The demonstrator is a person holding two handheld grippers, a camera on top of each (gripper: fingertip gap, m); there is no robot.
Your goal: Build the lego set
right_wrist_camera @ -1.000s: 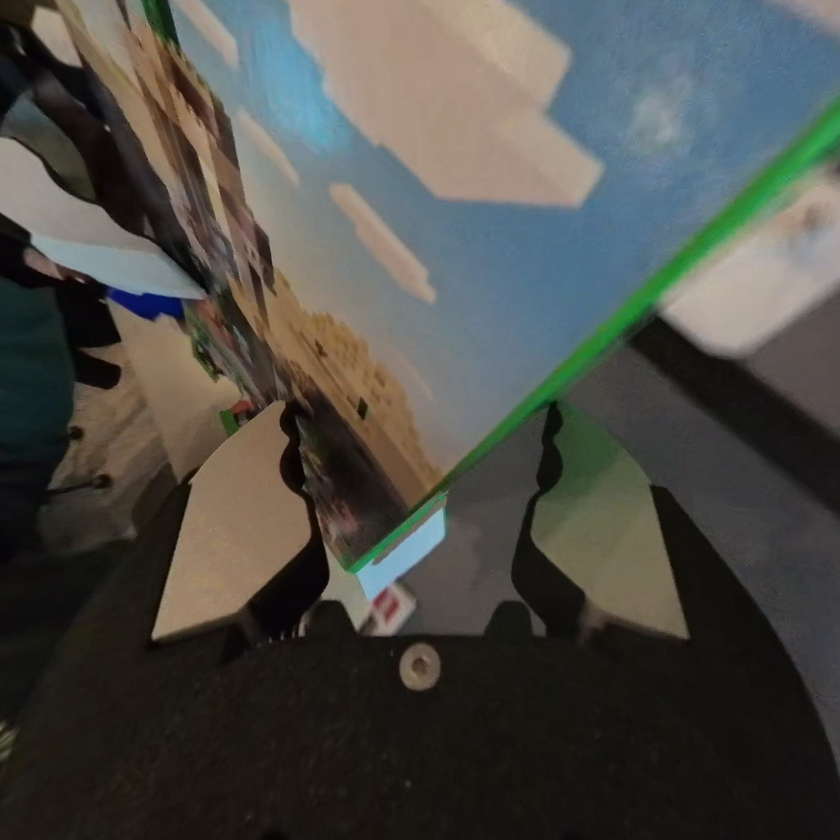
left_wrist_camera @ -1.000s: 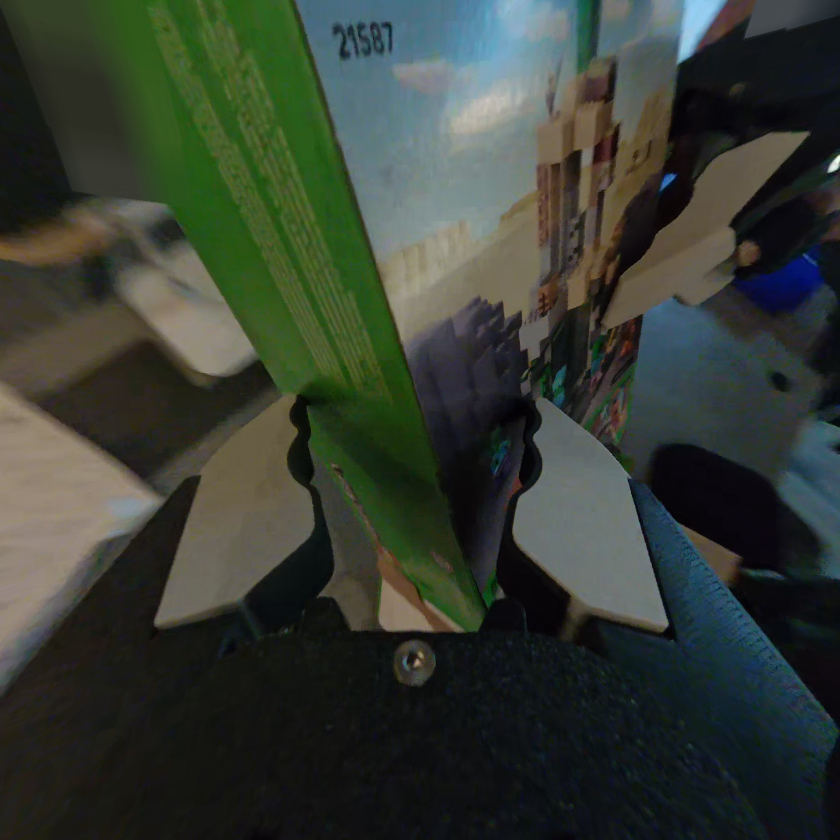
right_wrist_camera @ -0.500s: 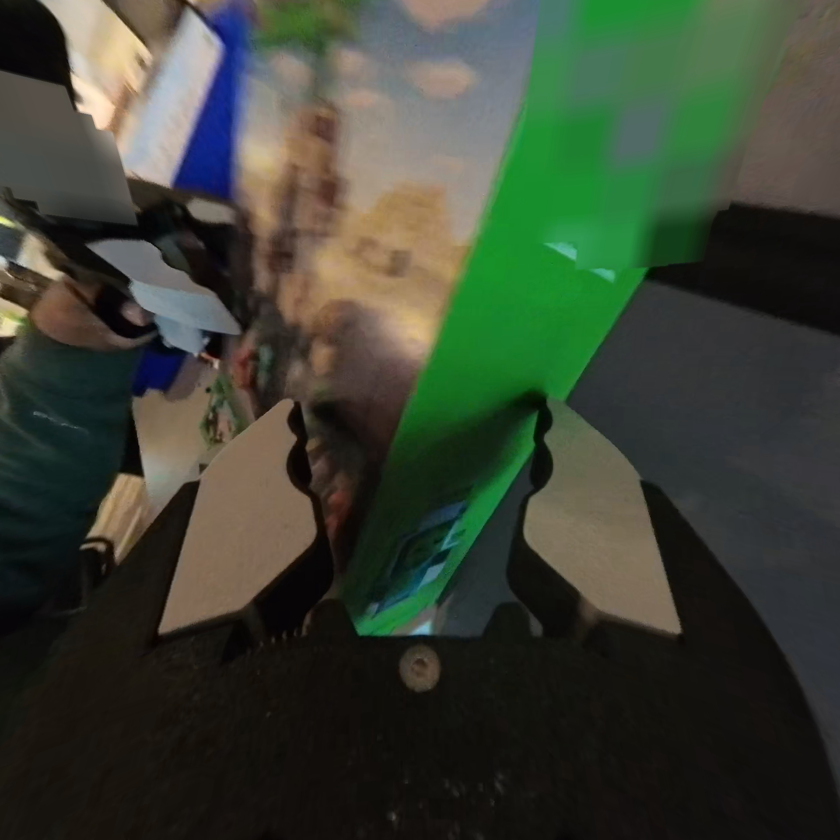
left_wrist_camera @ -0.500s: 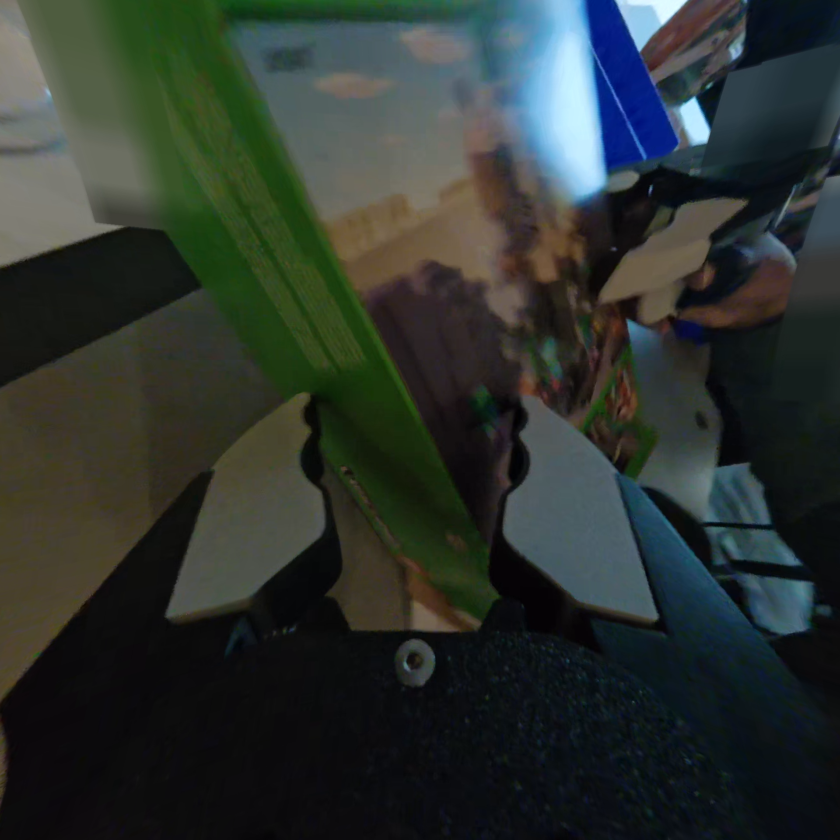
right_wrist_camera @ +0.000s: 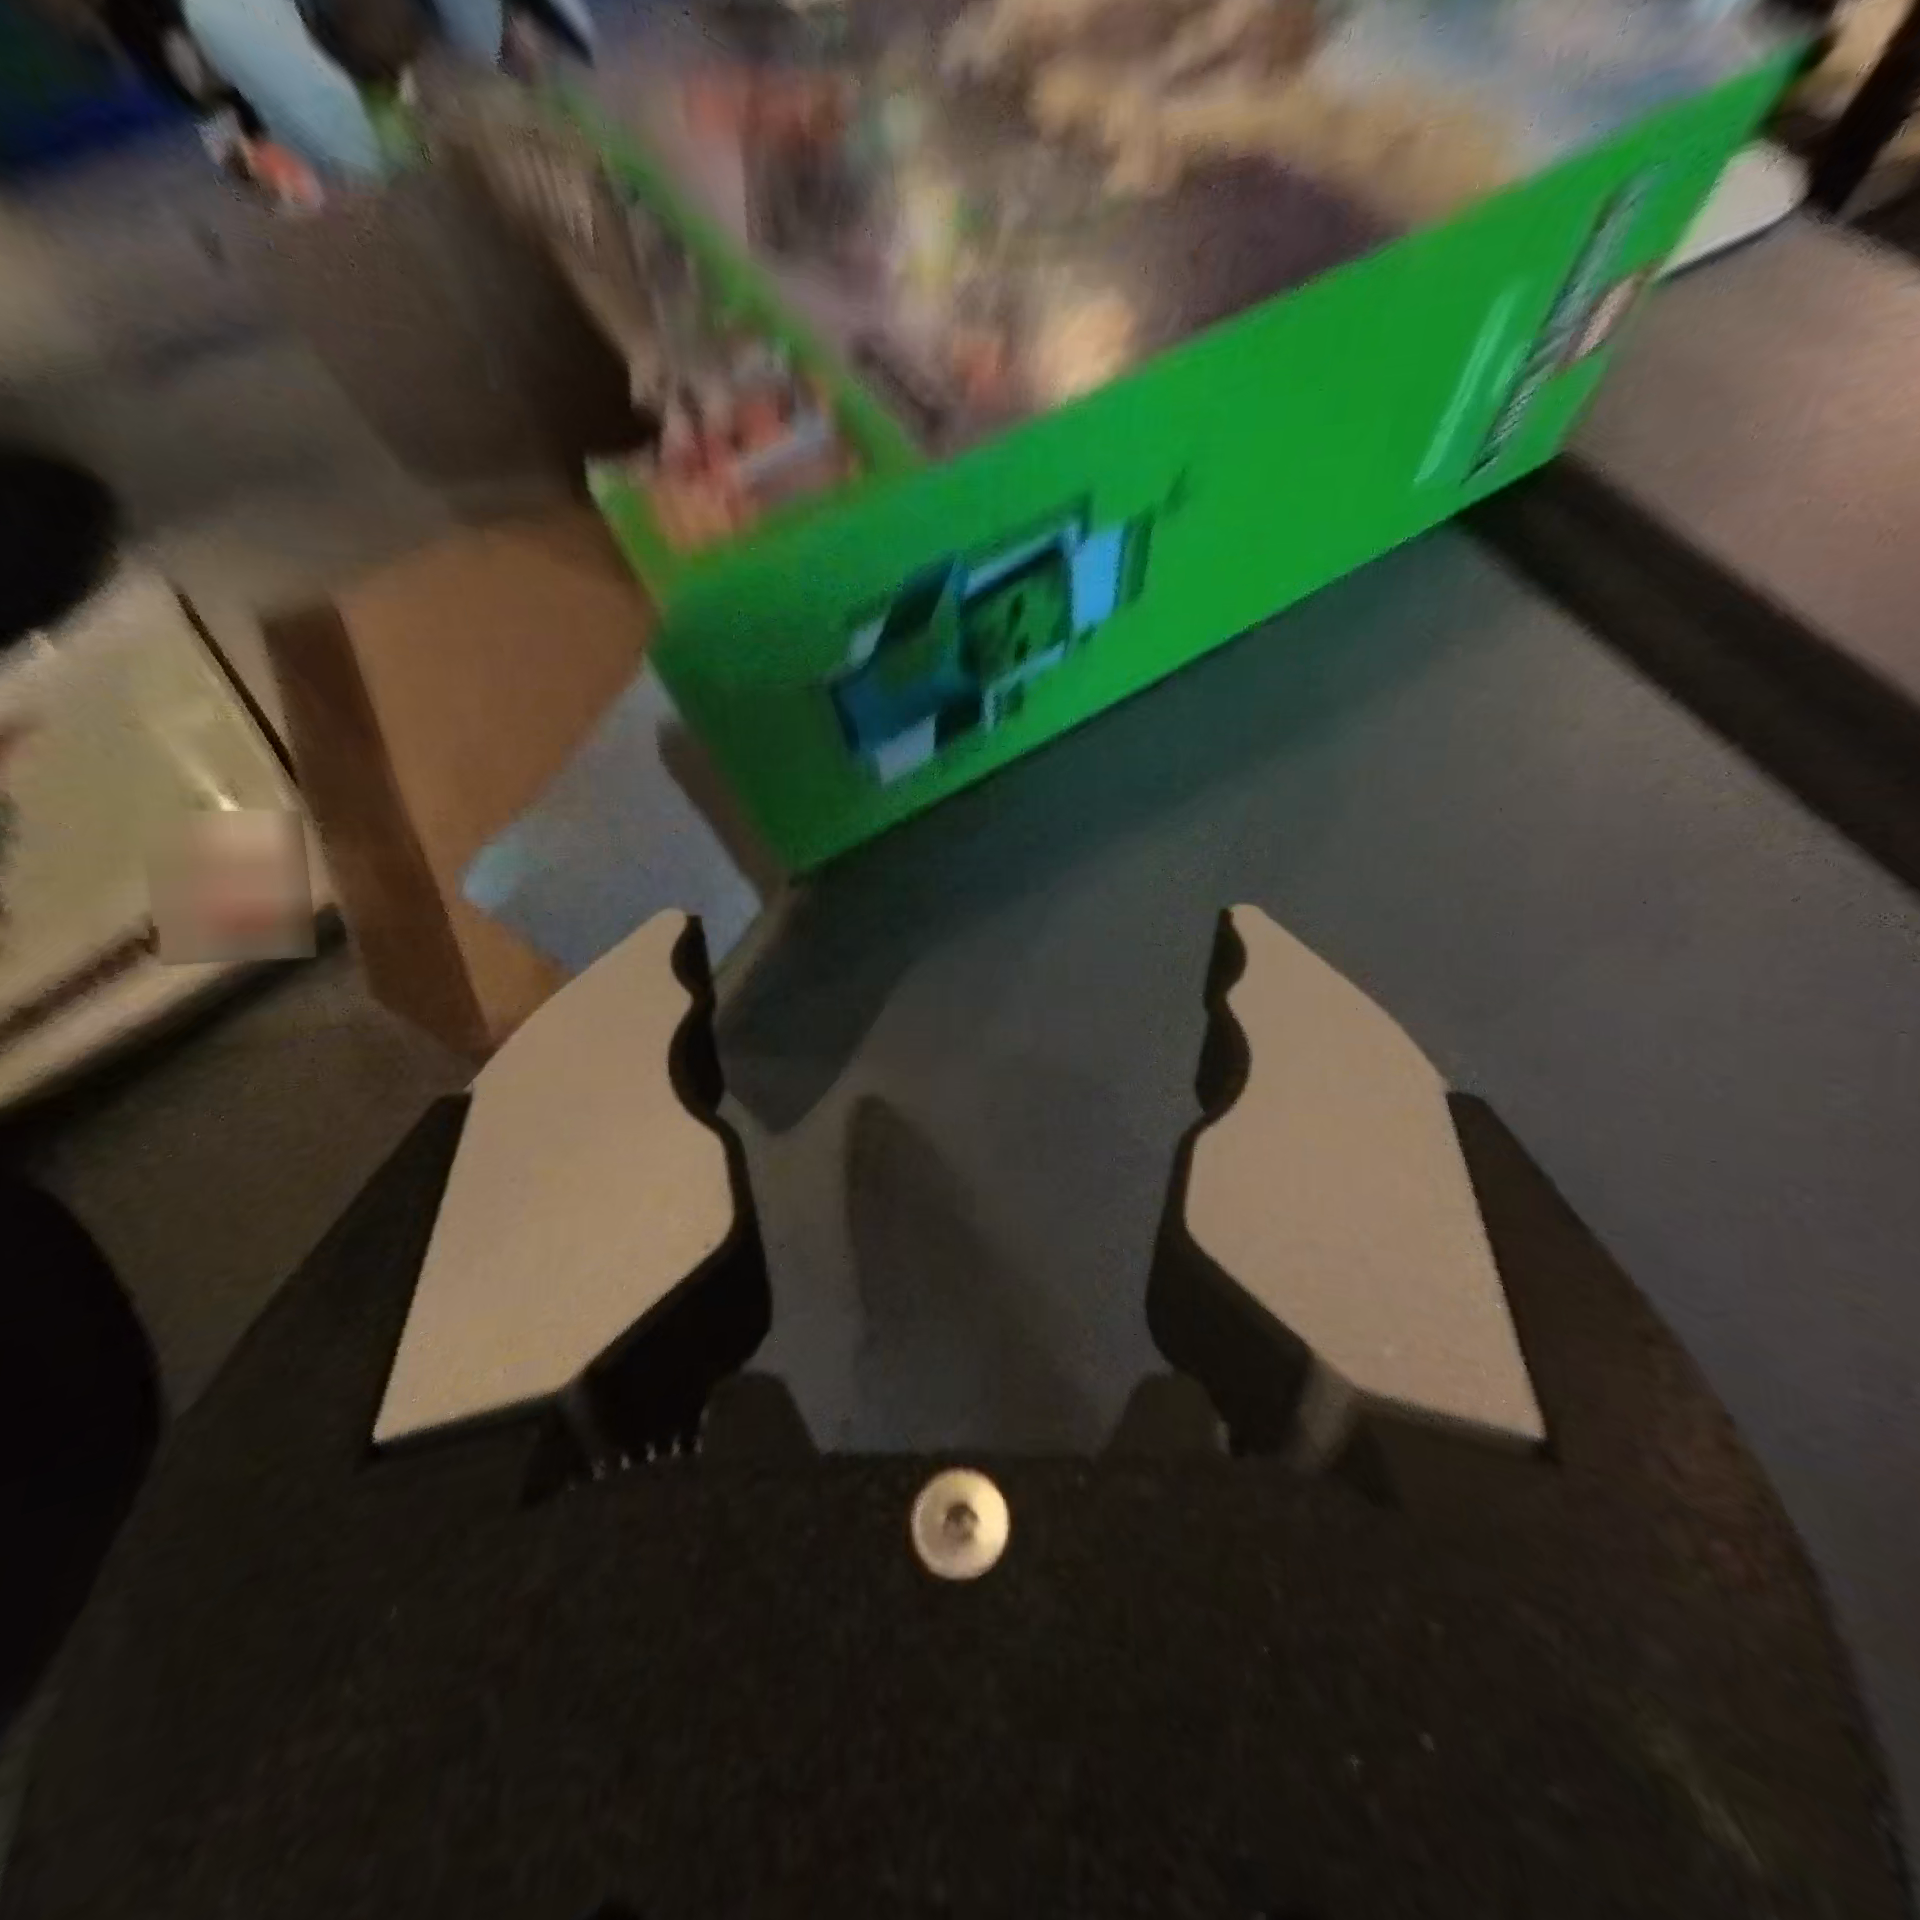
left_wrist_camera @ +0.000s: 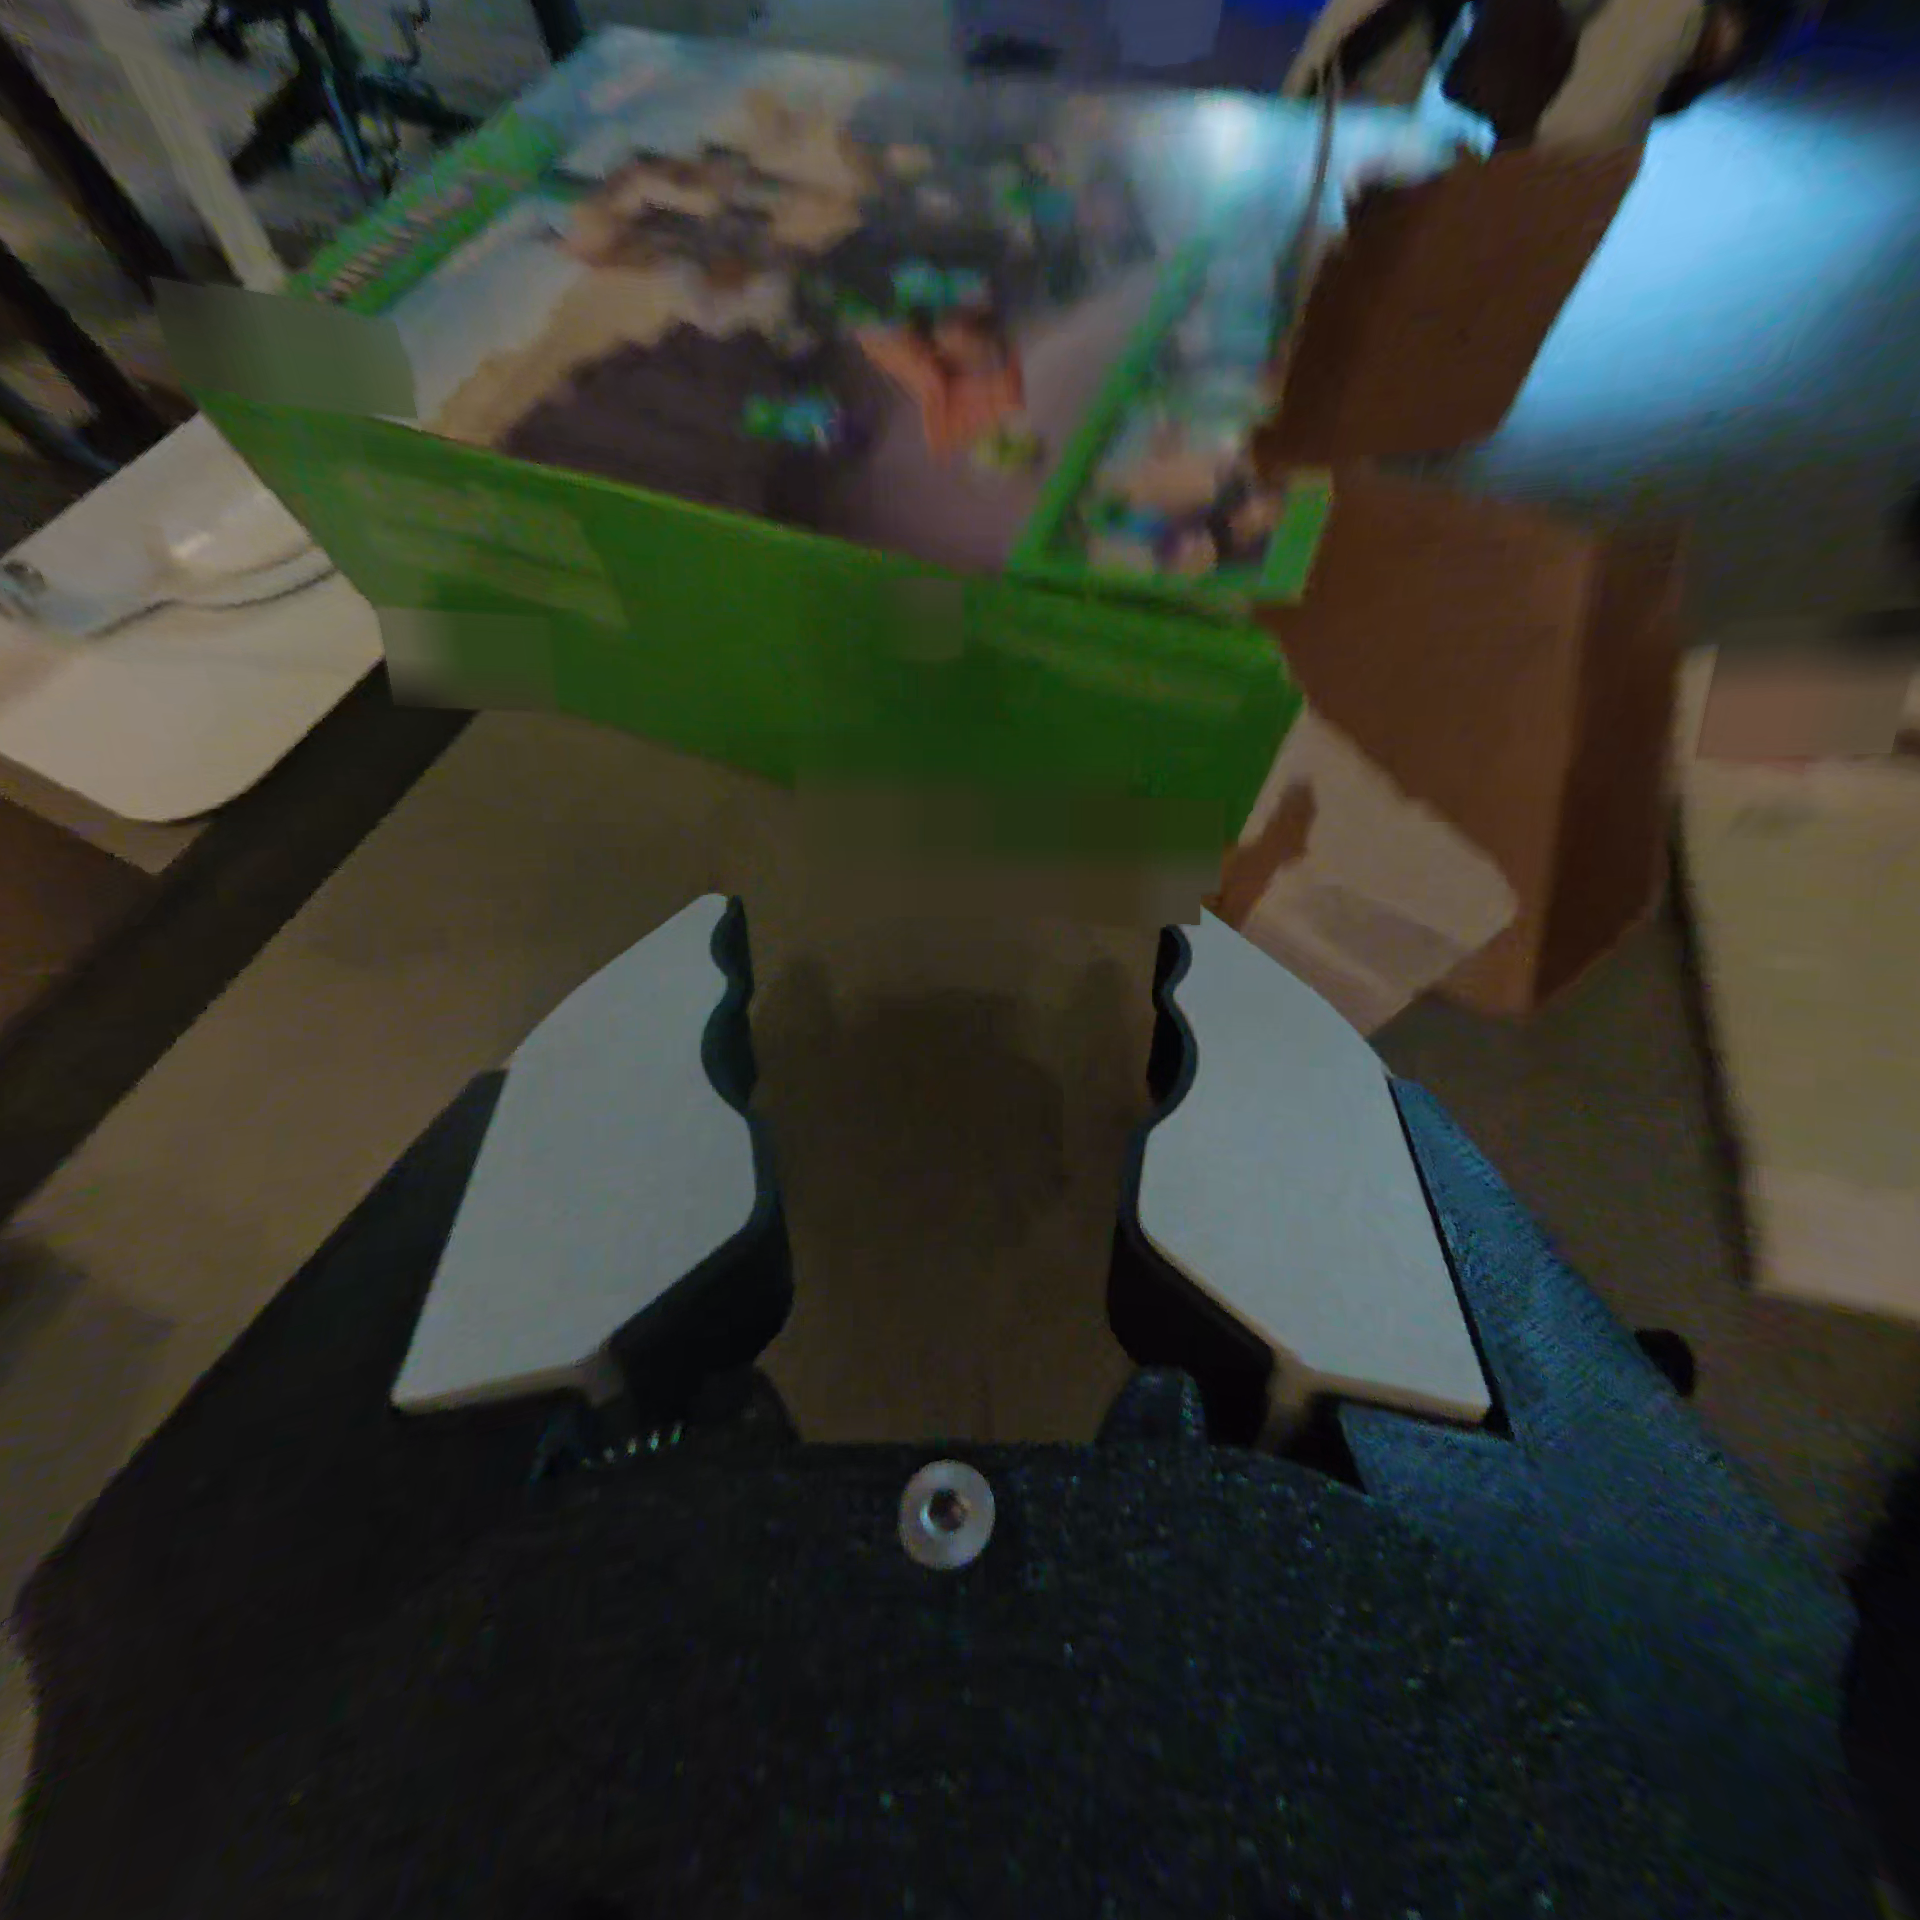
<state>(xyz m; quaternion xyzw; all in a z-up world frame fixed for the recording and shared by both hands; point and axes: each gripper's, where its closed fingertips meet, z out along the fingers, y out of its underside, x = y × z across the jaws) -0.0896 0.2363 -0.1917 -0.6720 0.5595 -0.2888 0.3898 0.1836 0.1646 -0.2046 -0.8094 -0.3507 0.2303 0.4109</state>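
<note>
Lying flat on the dark table, the green lego box sits ahead of both grippers, touched by neither. From the left gripper, fingers spread with nothing between them, the view adds a white tray-like object at the table's left edge and a brown cardboard box to the right. From the right gripper, likewise parted and empty, the view shows the lego box's long green side with a small printed picture; the brown cardboard box stands to its left.
</note>
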